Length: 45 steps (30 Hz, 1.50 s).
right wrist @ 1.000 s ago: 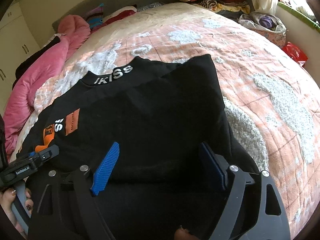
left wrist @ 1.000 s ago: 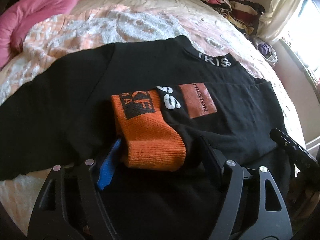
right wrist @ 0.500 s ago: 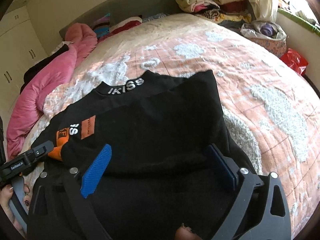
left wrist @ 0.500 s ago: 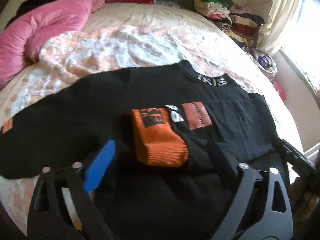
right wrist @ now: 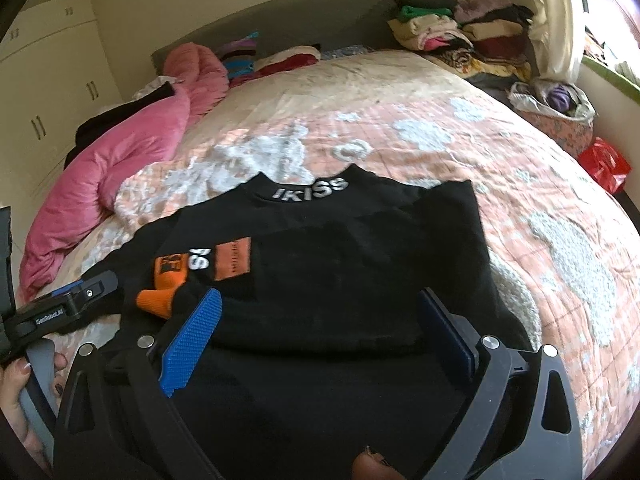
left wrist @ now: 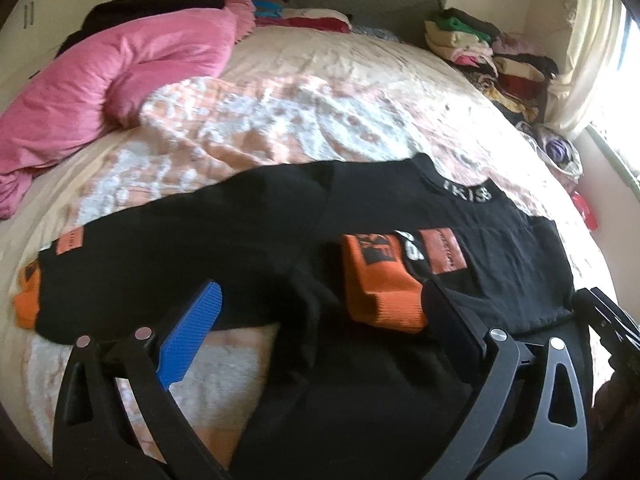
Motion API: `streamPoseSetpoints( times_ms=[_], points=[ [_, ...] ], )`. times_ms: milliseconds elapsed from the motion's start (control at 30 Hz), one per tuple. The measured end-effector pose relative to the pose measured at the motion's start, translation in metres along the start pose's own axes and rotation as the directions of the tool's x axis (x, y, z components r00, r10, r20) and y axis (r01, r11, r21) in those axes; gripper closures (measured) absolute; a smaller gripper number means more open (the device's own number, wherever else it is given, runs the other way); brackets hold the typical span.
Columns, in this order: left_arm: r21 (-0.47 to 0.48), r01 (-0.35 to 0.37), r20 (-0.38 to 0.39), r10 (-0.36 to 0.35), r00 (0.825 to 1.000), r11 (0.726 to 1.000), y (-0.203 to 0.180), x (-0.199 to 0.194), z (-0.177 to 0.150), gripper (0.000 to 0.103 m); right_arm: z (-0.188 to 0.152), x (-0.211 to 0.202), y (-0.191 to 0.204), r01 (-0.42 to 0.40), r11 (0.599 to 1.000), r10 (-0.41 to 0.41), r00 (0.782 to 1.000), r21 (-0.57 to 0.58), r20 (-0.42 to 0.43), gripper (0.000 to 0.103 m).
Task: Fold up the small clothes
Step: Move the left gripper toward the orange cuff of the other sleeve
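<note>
- A black knit sweater with orange ribbed cuffs (left wrist: 248, 248) lies spread on the bed with a peach and white tufted bedspread (left wrist: 280, 120), its collar, lettered in white, turned toward the far side of the bed.
- One sleeve is folded in across the chest, so that its orange cuff (left wrist: 380, 280) rests on the black front just beside an orange patch (left wrist: 442, 250).
- In the left wrist view the other sleeve stretches flat toward the left edge of the picture, ending in a second orange cuff (left wrist: 26, 296).
- In the right wrist view the side of the sweater (right wrist: 360, 264) nearest that camera is folded over the body, with a straight black edge running toward the collar.
- The left tongs (left wrist: 316, 312) have just been opening and stand wide apart above the near hem; nothing is clamped between the blue ribbed pad and the dark pad.
- The right tongs (right wrist: 316, 320) have likewise just been opening; they stand wide apart over the folded black cloth and grip nothing.
- A hand with dark-painted nails (right wrist: 24, 392) holds the left tool at the left edge of the right wrist view.
- A crumpled pink quilt (left wrist: 108, 76) lies along the far left side of the bed.
- A pile of folded clothes in mixed colours (right wrist: 460, 36) sits at the far right corner, near a pale curtain.
</note>
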<state>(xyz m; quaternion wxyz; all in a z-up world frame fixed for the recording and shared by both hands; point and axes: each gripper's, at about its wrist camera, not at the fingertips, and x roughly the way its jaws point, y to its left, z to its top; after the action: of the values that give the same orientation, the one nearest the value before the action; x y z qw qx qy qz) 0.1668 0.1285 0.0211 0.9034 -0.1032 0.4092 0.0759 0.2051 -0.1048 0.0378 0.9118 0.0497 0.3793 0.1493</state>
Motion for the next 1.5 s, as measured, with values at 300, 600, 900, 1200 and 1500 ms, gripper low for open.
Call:
streamPoseSetpoints(
  times_ms=[300, 600, 900, 1200, 1500],
  points=[
    [-0.031, -0.059, 0.045, 0.060, 0.997, 0.998, 0.022, -0.015, 0.000, 0.009, 0.009, -0.006, 0.036, -0.025, 0.997, 0.027, 0.999, -0.070, 0.022, 0.006],
    [-0.093, -0.112, 0.066, 0.119, 0.991, 0.989, 0.047, -0.025, 0.001, 0.009, 0.016, -0.012, 0.070, -0.060, 0.987, 0.067, 0.997, -0.147, 0.040, 0.006],
    [-0.155, -0.161, 0.084, 0.175, 0.981, 0.975, 0.073, -0.035, 0.000, 0.009, 0.015, -0.013, 0.099, -0.090, 0.974, 0.101, 0.994, -0.207, 0.047, 0.006],
    [-0.210, -0.222, 0.086, 0.244, 0.966, 0.952, 0.096, -0.042, -0.002, 0.009, 0.017, -0.012, 0.129, -0.123, 0.954, 0.143, 0.988, -0.273, 0.054, 0.006],
    [-0.296, -0.265, 0.073, 0.298, 0.952, 0.918, 0.123, -0.046, -0.007, 0.009, 0.015, -0.005, 0.158, -0.165, 0.928, 0.187, 0.982, -0.334, 0.036, 0.006]
  ],
)
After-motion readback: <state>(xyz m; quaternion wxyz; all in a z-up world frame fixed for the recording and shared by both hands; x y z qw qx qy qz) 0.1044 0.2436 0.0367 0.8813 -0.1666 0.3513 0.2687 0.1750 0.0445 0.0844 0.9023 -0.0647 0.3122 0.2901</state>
